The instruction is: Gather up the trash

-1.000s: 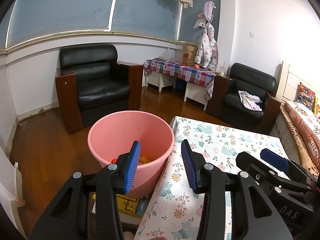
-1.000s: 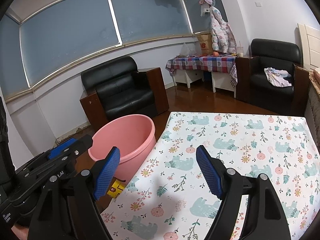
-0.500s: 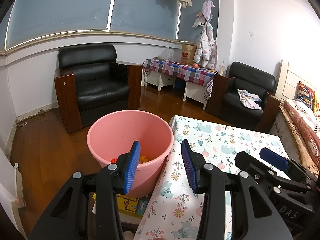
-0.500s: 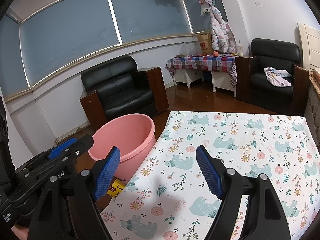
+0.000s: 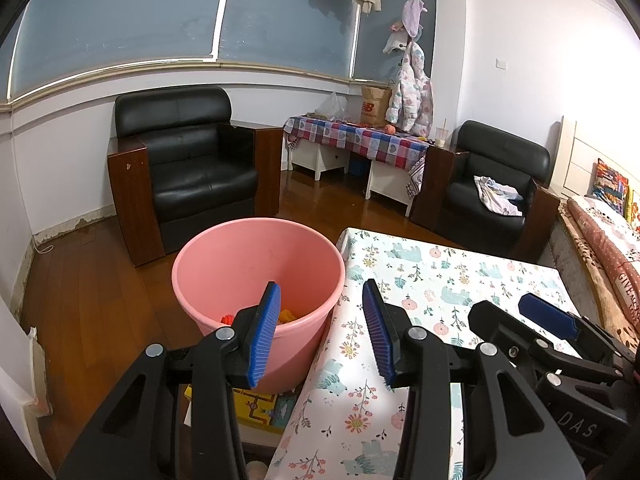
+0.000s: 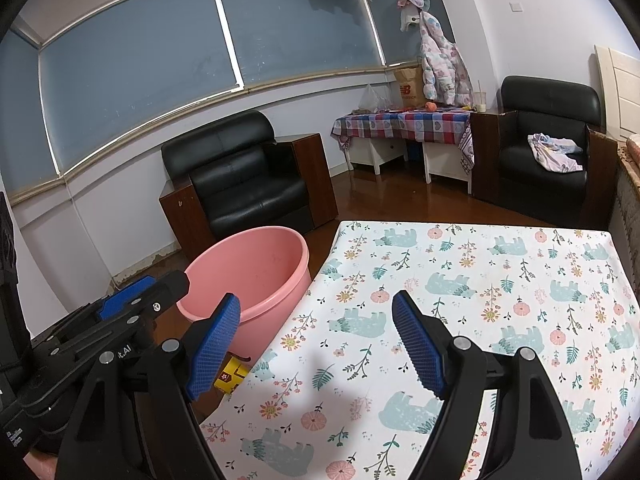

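A pink plastic bucket (image 5: 256,264) stands on the floor against the left edge of the table (image 5: 440,276), which has a floral bear-print cloth. Orange and red scraps (image 5: 286,315) lie at the bucket's bottom. My left gripper (image 5: 320,332) is open and empty, above the bucket's near rim and the table edge. My right gripper (image 6: 316,336) is open and empty above the table's near left part (image 6: 480,280); the bucket (image 6: 256,264) lies to its left. Each gripper shows in the other's view.
A yellow printed box (image 5: 260,404) lies on the floor under the bucket's near side. Two black armchairs (image 5: 188,160) (image 5: 492,188) and a side table with a checked cloth (image 5: 356,140) stand at the back. A bed edge (image 5: 600,232) runs along the right.
The left wrist view has shifted very slightly; the bucket sits a touch lower-left in it. The right gripper has not moved. Both jaws stay open.
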`<move>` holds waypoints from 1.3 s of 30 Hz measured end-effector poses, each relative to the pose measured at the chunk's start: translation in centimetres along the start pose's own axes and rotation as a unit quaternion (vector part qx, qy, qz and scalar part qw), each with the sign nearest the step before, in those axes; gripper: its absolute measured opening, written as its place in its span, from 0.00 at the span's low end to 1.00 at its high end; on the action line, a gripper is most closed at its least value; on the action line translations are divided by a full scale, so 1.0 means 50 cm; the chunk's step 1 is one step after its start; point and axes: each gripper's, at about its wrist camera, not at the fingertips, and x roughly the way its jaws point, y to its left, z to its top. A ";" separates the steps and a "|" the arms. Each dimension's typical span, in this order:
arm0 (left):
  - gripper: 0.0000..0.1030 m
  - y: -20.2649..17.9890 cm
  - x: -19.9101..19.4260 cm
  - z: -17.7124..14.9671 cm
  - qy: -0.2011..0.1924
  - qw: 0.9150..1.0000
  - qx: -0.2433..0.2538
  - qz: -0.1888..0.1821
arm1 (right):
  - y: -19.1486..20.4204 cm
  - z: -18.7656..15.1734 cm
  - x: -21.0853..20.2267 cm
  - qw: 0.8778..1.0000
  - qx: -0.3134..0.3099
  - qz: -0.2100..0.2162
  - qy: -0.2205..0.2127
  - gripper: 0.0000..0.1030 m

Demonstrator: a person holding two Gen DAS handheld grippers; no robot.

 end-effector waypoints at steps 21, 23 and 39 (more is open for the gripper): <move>0.42 -0.001 0.004 0.000 0.000 1.000 0.001 -0.001 | 0.013 -0.011 -0.022 1.000 -0.010 -0.002 -0.027 0.75; 0.42 -0.002 0.004 0.000 0.000 1.000 0.001 -0.001 | 0.012 -0.011 -0.022 1.000 -0.009 -0.002 -0.027 0.75; 0.42 -0.012 -0.001 -0.001 -0.002 1.000 0.005 -0.001 | 0.010 -0.016 -0.028 1.000 -0.009 -0.003 -0.028 0.75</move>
